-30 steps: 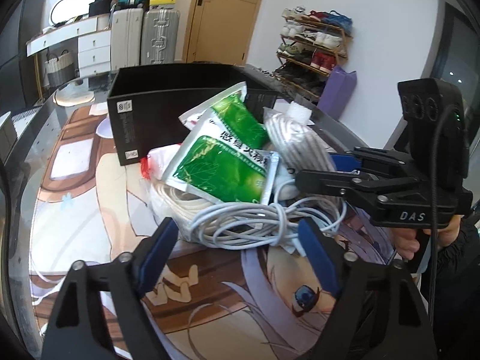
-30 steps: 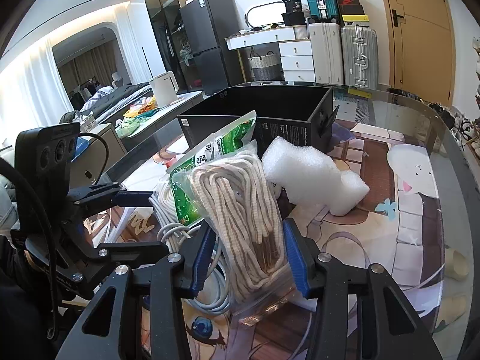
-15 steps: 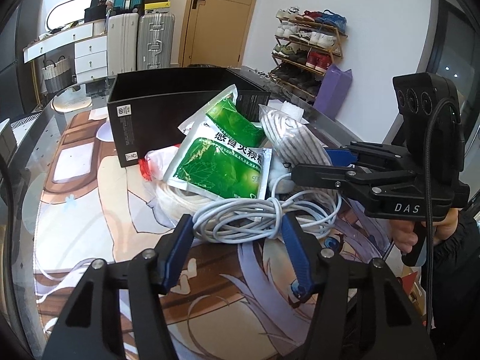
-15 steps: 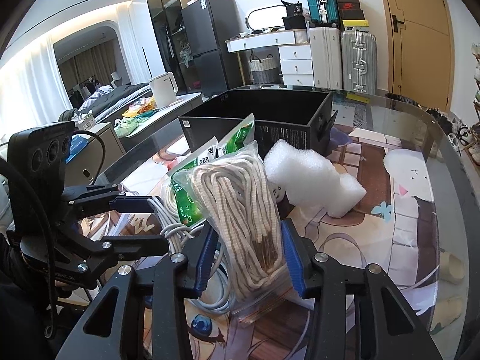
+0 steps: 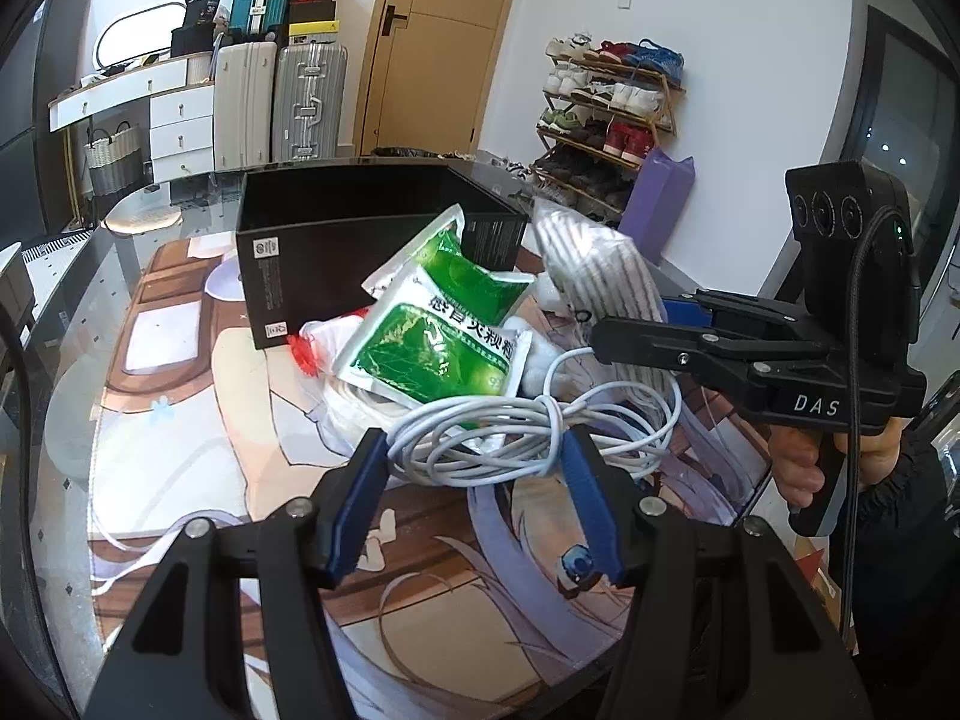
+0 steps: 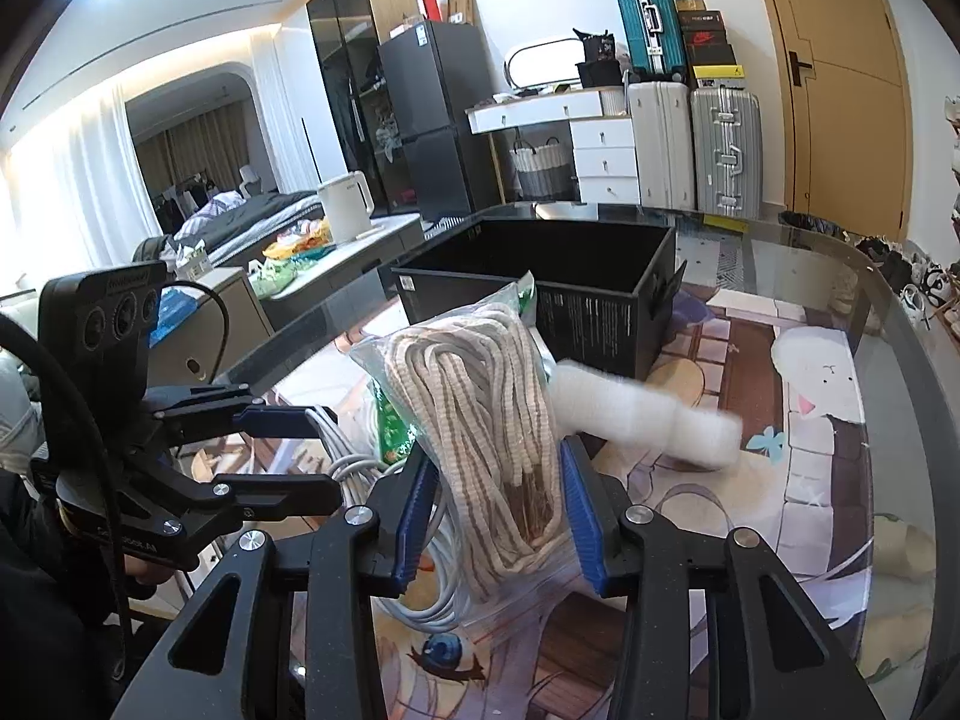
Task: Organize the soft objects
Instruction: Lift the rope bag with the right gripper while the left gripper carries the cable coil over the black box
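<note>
Glass table (image 6: 888, 312): bagged striped rope (image 6: 480, 420)

Cable coil (image 5: 528, 438) lies between the left gripper (image 5: 474, 480) fingers; packets (overlapping) beyond it, box (image 5: 360, 222) behind.

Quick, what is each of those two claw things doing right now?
Left gripper: jaws have just been closing, pads on the white cable.
Right gripper: jaws have just been closing, shut on the bag of rope.

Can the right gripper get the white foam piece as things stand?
Probably not yet: the right gripper is shut on the bagged rope. The foam piece lies unobstructed beside the bag.
</note>
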`<state>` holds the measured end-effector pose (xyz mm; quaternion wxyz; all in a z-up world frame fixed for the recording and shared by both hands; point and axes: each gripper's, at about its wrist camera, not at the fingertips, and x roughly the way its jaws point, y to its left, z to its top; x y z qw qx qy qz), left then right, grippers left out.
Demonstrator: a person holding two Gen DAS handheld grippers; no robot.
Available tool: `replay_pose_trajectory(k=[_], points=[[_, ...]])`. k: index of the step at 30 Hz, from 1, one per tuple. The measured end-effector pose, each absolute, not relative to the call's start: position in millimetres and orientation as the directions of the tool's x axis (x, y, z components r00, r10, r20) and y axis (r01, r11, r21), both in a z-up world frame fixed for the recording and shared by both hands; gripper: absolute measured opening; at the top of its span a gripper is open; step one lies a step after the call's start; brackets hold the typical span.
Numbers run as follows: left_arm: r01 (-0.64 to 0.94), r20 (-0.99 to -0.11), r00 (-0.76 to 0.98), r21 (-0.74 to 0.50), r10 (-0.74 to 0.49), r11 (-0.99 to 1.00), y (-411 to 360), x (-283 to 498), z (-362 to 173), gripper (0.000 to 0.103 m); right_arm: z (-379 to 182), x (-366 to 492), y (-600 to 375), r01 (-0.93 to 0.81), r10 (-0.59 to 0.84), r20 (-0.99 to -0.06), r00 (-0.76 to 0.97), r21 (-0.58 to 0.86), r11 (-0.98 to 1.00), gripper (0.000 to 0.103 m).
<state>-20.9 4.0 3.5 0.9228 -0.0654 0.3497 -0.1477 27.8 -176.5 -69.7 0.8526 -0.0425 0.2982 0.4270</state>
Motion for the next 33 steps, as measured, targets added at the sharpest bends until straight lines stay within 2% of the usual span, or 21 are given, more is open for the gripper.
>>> replay_pose_trajectory(k=[18,33], points=[[0.199,-0.577,0.756,-0.246,-0.308,0.949,22.1,-23.1,21.7,0.058,-42.6,28.0,-185.0,-0.745,0.725,-0.462,0.511,0.182,0.641,0.037],[0.134,-0.515,0.827,-0.207,-0.224,0.969,44.0,-4.5,51.6,0.058,-13.4,39.7,-182.7,-0.735,0.725,-0.407,0.556,0.166,0.657,0.037]])
